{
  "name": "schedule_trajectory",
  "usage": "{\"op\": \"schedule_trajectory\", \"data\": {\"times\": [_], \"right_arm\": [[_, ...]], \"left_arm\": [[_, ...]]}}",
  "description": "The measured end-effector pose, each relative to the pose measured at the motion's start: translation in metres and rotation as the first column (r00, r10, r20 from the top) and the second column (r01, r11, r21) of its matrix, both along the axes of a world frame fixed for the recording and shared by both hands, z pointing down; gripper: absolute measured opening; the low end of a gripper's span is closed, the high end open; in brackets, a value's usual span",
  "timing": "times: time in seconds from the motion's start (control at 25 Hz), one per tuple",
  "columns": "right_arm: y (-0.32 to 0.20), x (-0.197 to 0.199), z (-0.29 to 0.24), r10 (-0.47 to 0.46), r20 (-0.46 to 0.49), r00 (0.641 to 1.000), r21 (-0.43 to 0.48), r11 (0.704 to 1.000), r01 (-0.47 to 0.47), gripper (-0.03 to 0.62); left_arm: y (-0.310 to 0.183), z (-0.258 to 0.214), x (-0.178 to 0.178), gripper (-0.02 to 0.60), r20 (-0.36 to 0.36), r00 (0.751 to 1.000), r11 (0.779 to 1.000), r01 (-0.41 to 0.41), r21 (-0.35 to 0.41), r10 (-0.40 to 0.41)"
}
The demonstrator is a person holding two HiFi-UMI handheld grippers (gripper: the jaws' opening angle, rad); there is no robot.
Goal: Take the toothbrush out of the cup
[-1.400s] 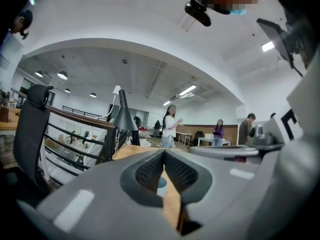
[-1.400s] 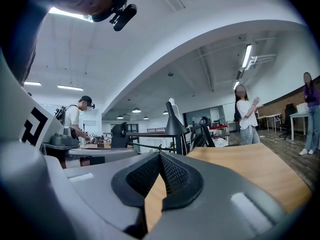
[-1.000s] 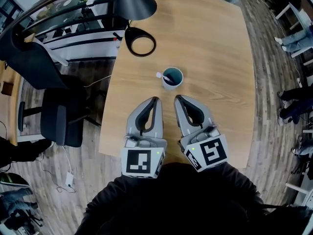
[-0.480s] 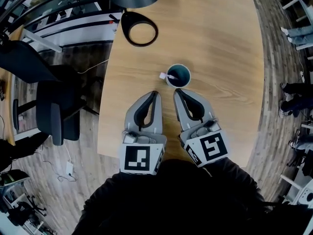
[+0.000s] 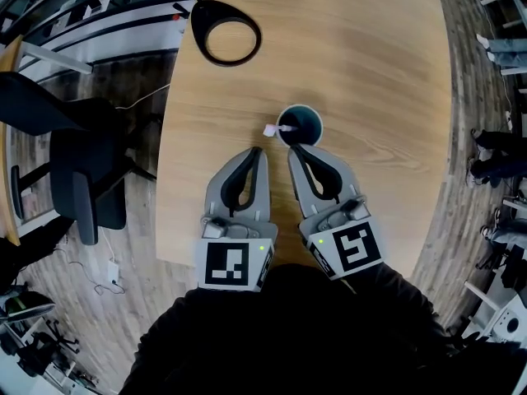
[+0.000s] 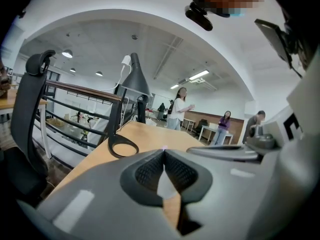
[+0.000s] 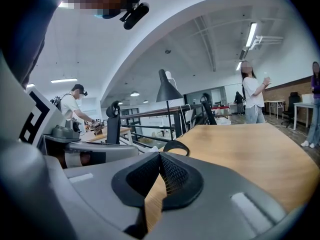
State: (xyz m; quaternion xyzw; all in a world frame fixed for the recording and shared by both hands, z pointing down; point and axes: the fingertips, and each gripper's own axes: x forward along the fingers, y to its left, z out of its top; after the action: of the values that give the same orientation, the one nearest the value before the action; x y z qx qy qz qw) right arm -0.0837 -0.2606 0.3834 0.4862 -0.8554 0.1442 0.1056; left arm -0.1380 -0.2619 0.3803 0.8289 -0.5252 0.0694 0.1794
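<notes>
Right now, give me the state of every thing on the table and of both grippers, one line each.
Dark teal round cup: upright on the light wooden table, toothbrush inside.
White toothbrush: in the cup, head leaning out over its left rim.
Left gripper: shut, nothing between its jaws, near the cup.
Right gripper: shut, nothing between its jaws, near the cup.
Black desk lamp: standing, ring base flat on the table.

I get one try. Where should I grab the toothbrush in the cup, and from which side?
Probably the toothbrush end that leans over the cup's left rim, approached from the left by the left gripper, whose shut jaws must open first; the rest sits inside the cup.
</notes>
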Motion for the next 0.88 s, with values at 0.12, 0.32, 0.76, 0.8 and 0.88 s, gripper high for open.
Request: {"op": "schedule_trajectory", "data": {"times": [0.12, 0.32, 0.76, 0.8, 0.88], "right_arm": [[-0.001, -0.001, 0.0, -0.005, -0.007, 1.0, -0.001, 1.0, 0.005, 0.002], [-0.001, -0.007, 0.004, -0.025, -0.023, 0.999, -0.013, 1.0, 0.024, 0.061], [-0.012, -0.019, 0.007, -0.08, -0.108, 0.991, 0.031, 0.996, 0.083, 0.164], [-0.013, -0.019, 0.006, -0.081, -0.116, 0.99, 0.035, 0.996, 0.086, 0.164], [-0.016, -0.02, 0.006, -0.085, -0.139, 0.987, 0.042, 0.995, 0.092, 0.164]], "left_arm": [[0.0, 0.002, 0.001, 0.008, -0.006, 1.0, 1.0, -0.001, -0.018, 0.001], [-0.002, 0.006, -0.003, 0.008, -0.007, 1.0, 1.0, 0.003, -0.023, -0.003], [-0.009, 0.013, -0.01, 0.008, -0.02, 0.999, 0.999, 0.026, -0.027, -0.027], [-0.009, 0.013, -0.012, 0.008, -0.02, 0.999, 0.999, 0.031, -0.031, -0.032], [-0.007, 0.016, -0.015, 0.008, -0.014, 0.999, 0.998, 0.04, -0.05, -0.04]]}}
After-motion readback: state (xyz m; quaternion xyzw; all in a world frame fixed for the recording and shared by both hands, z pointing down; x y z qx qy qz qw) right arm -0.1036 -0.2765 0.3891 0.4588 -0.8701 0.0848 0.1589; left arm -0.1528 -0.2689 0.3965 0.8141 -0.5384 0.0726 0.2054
